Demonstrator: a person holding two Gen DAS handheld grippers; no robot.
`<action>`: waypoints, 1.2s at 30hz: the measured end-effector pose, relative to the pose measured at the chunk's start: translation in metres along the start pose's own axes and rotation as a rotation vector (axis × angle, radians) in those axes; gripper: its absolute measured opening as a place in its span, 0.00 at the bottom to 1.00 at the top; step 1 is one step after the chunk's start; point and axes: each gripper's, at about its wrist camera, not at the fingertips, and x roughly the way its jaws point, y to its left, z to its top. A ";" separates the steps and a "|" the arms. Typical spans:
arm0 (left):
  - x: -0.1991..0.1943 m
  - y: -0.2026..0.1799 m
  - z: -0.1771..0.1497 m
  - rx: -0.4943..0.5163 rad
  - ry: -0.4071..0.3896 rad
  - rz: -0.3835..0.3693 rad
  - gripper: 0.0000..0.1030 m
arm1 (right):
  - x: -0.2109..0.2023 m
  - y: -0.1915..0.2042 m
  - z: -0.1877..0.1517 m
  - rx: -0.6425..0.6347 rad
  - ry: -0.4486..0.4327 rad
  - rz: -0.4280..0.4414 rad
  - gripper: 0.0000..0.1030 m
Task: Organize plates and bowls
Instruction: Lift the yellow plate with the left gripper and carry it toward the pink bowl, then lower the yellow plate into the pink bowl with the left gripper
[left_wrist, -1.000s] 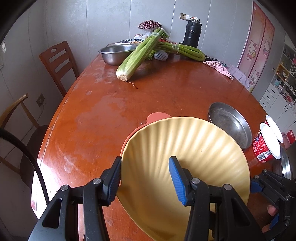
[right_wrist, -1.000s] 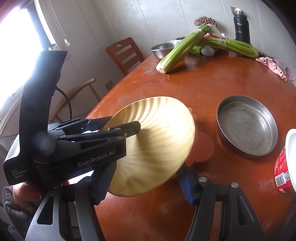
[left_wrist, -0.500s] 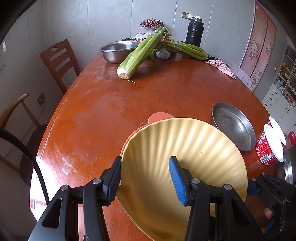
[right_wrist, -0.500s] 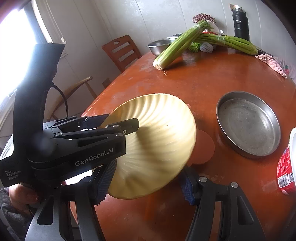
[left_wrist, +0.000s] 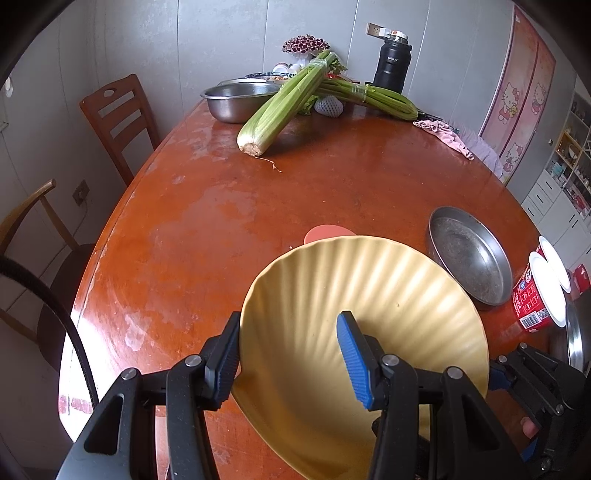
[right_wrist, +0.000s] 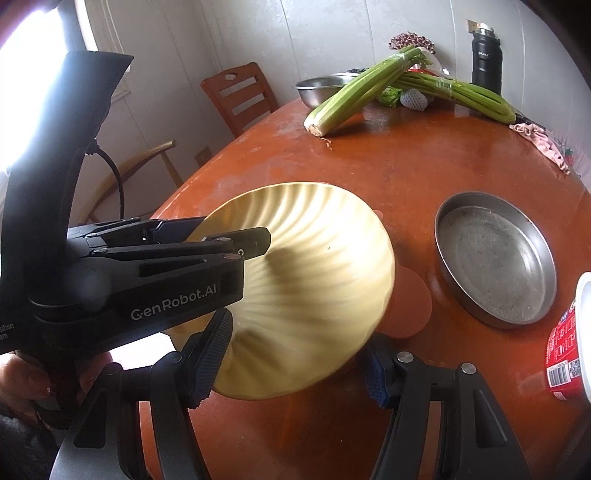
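Holding the yellow bowl (left_wrist: 369, 317) up off the table (left_wrist: 229, 229), my left tongs (left_wrist: 291, 354) pinch its near rim, one finger outside and one blue finger inside. The bowl is tilted, with its far edge just above an orange plate (right_wrist: 410, 302) that peeks out from under it. My right tongs (right_wrist: 295, 362) are spread wide, one finger on each side of the bowl's low edge. I cannot tell if they touch it.

I think the job now is to set the bowl where it belongs, maybe on the orange plate. To do it well, I should keep my left pinch firm, because the bowl is smooth and ribbed and could slip. I should tip it flat slowly before I let it down. My right tongs can steady the other side, but they must not knock the rim.

A metal pan (left_wrist: 469, 254) sits just beside the bowl on the right, and a red cup (left_wrist: 535, 295) stands past that, so I need to keep clear of both. Far back lie celery (left_wrist: 288, 99), a metal bowl (left_wrist: 236, 99) and a black bottle (left_wrist: 391, 62), well out of my way.
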 end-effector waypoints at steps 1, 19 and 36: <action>0.000 0.000 0.000 -0.001 0.003 -0.001 0.49 | 0.001 0.001 0.001 -0.004 0.002 -0.004 0.65; 0.007 0.004 0.005 -0.006 0.042 -0.018 0.49 | 0.007 0.000 0.008 0.015 0.059 -0.021 0.65; 0.012 0.002 0.005 0.010 0.045 0.014 0.49 | 0.003 -0.002 0.007 0.049 0.064 -0.024 0.65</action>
